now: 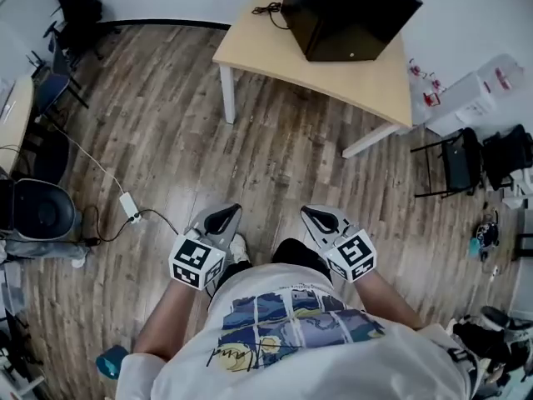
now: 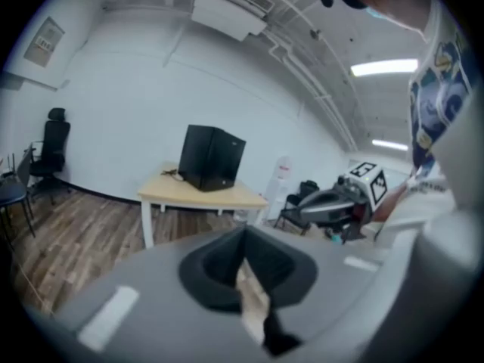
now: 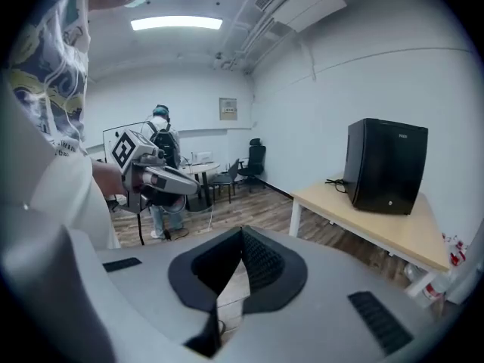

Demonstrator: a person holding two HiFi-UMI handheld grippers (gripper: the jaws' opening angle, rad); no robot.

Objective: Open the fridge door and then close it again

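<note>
While I hold them low in front of my waist, my left gripper (image 1: pixel 223 217) and right gripper (image 1: pixel 316 215) each have their jaws pressed together, empty — the black fridge (image 1: pixel 350 15), door closed, sits well apart on the pale table (image 1: pixel 275 57) across the wood floor (image 1: pixel 166 140)

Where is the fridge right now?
In the head view, the black fridge stands on the light wooden table at the top, right of centre, with a black cable on the table to its left.
</note>
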